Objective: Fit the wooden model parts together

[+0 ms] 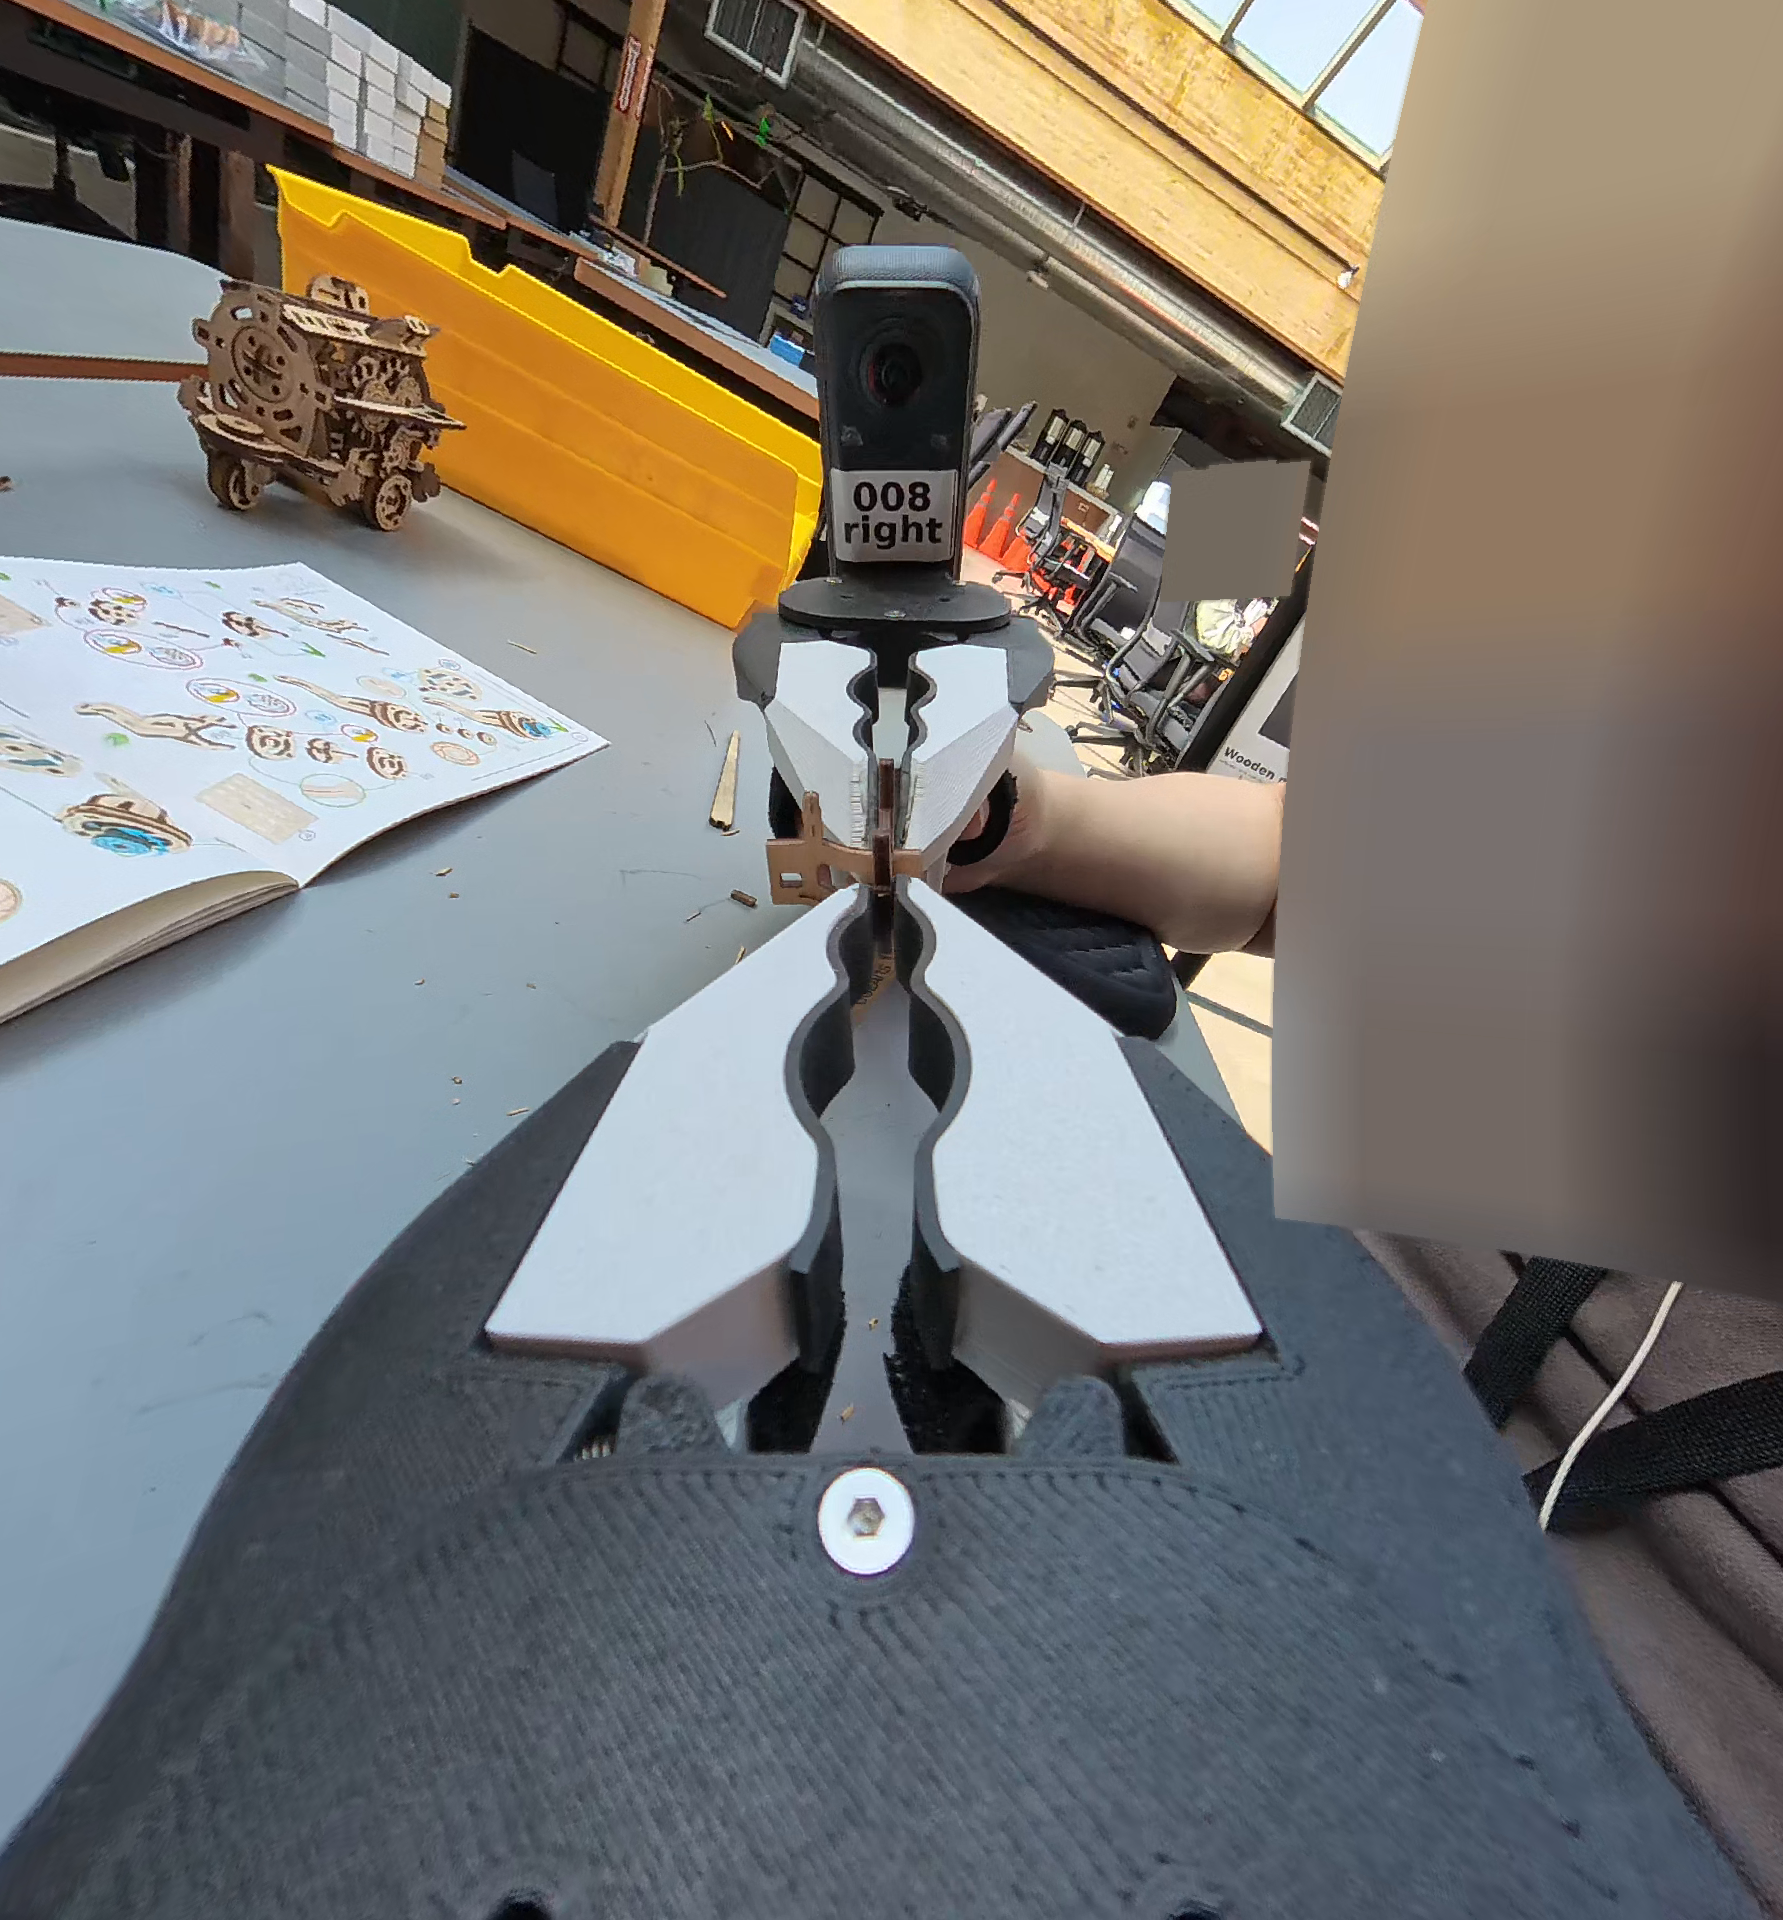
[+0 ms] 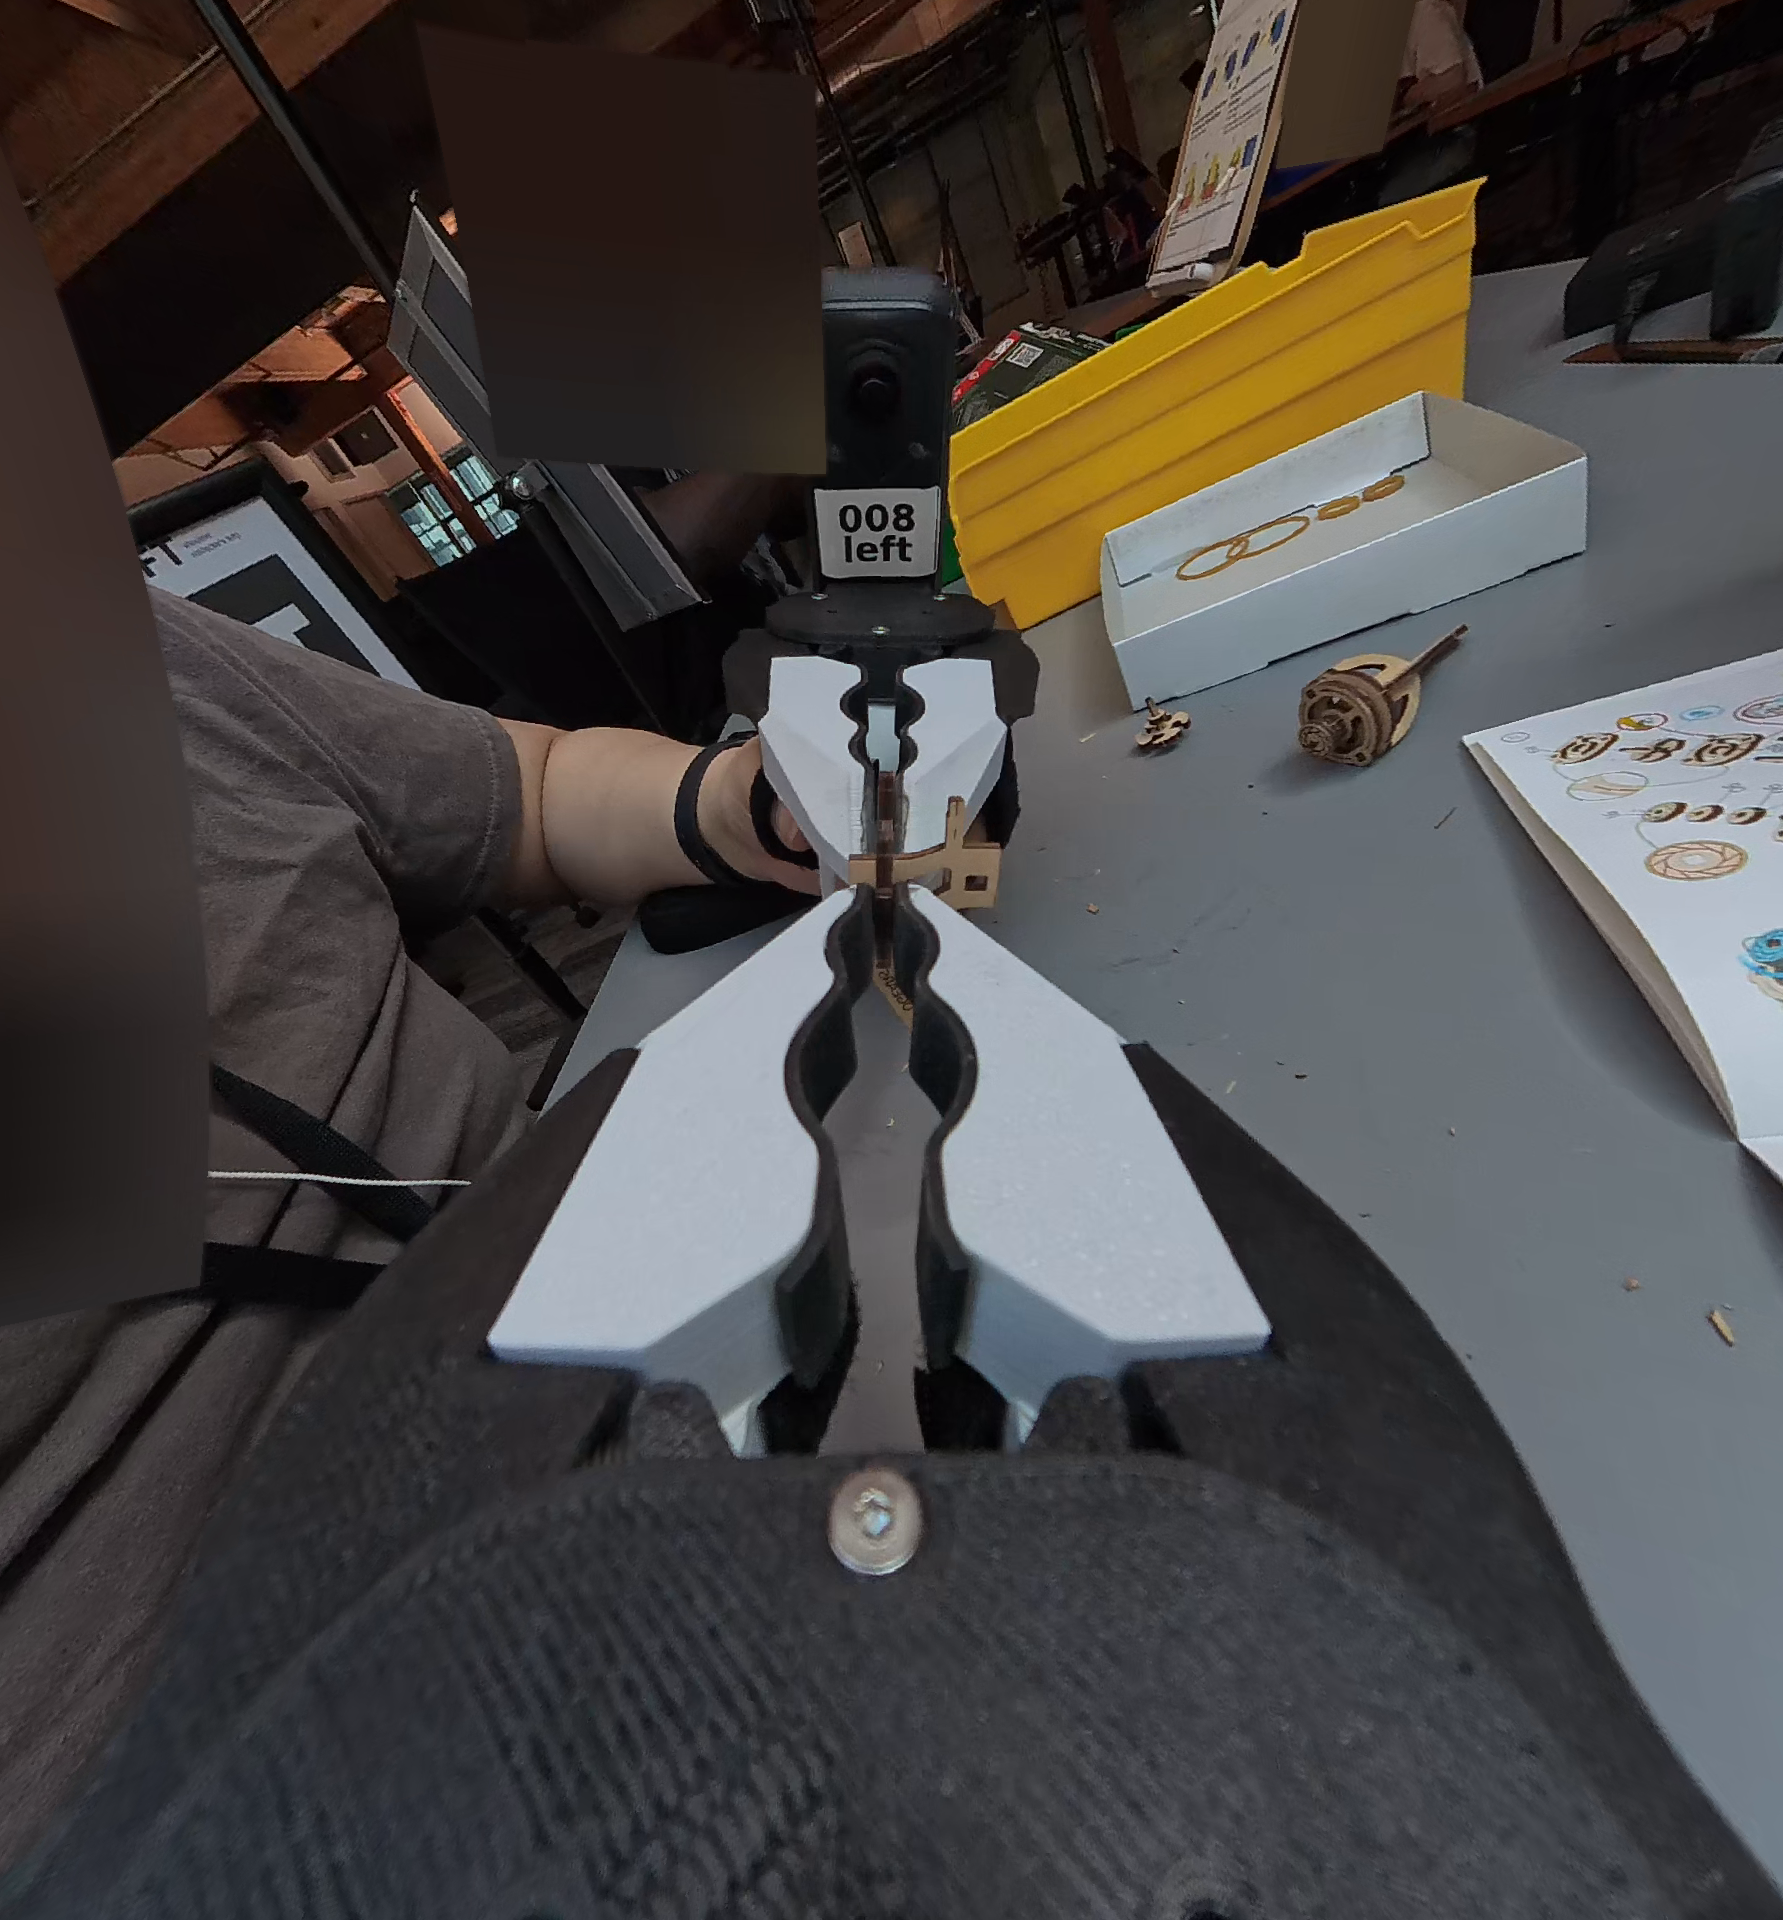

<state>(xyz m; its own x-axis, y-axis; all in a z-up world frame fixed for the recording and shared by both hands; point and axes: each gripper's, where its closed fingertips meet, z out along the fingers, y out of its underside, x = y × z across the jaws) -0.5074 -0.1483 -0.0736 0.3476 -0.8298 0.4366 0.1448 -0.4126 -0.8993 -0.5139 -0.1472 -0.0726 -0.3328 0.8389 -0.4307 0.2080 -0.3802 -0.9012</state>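
My two grippers meet tip to tip above the grey table [image 1: 243, 1091]. My left gripper [image 1: 879, 896] is shut on a thin wooden part [image 1: 878, 935] seen edge-on. My right gripper [image 1: 882, 826] faces it and is shut on another thin wooden part [image 1: 883, 790]. A flat notched wooden piece [image 1: 812, 857] sticks out sideways where the tips meet. In the right wrist view my right gripper [image 2: 882, 899] and left gripper [image 2: 882, 826] stand the same way, with the notched piece [image 2: 954, 868] to the right. The joint itself is hidden between the fingertips.
A built wooden model vehicle [image 1: 315, 405], an open instruction booklet [image 1: 191, 748] and a yellow bin [image 1: 575, 416] lie to the left. A white box with wooden rings [image 2: 1344, 540], a wooden hub assembly [image 2: 1354, 712] and a small wooden piece [image 2: 1162, 727] sit on the table. The grippers are tip to tip, or close to it.
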